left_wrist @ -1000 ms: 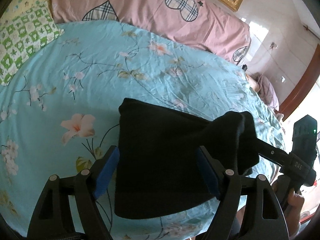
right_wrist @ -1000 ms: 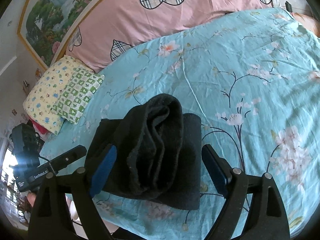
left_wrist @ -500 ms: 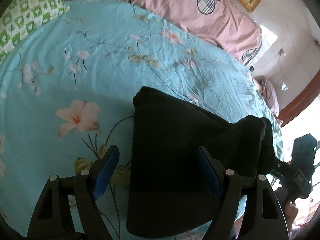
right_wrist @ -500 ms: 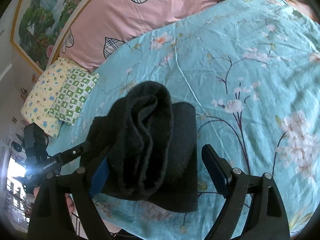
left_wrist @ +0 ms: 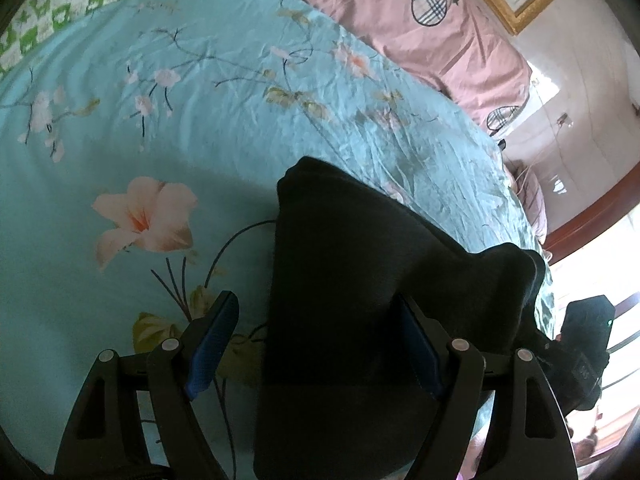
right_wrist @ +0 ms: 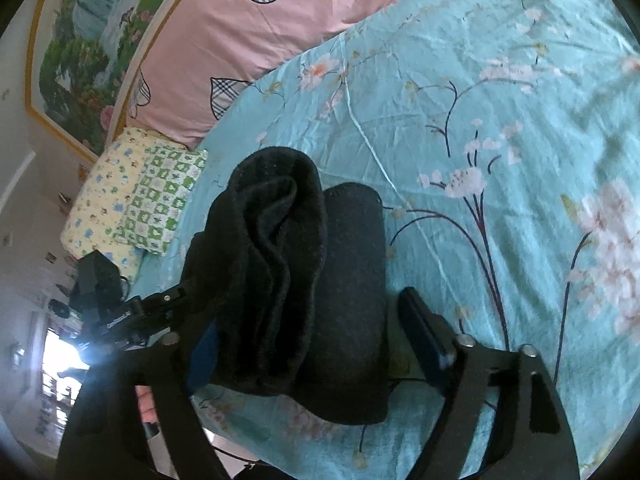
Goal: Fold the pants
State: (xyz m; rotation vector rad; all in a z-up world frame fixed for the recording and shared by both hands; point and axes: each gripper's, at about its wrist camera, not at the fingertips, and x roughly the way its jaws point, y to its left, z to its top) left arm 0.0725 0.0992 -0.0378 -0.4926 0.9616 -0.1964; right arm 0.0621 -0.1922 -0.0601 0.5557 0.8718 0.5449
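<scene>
Bed with turquoise floral sheet; pink heart-print quilt along the head, patchwork pillow at the far left in the right wrist view.

Left side: left gripper, jaws wide apart, nothing clamped. Its left pad hangs over bare sheet, its right pad sits against or over dark cloth; contact not clear.

Centre: black pants, already folded into a compact block near the bed's edge, one end humped up in thick rolled layers.

Right side: right gripper, jaws likewise apart, straddling the raised roll; whether it bears the cloth's weight cannot be told.

Judgement: final fold or tidy. Do it well by lowering the hump flat onto the block, edges aligned, pressing rather than pinching, since thick fleece springs back.
</scene>
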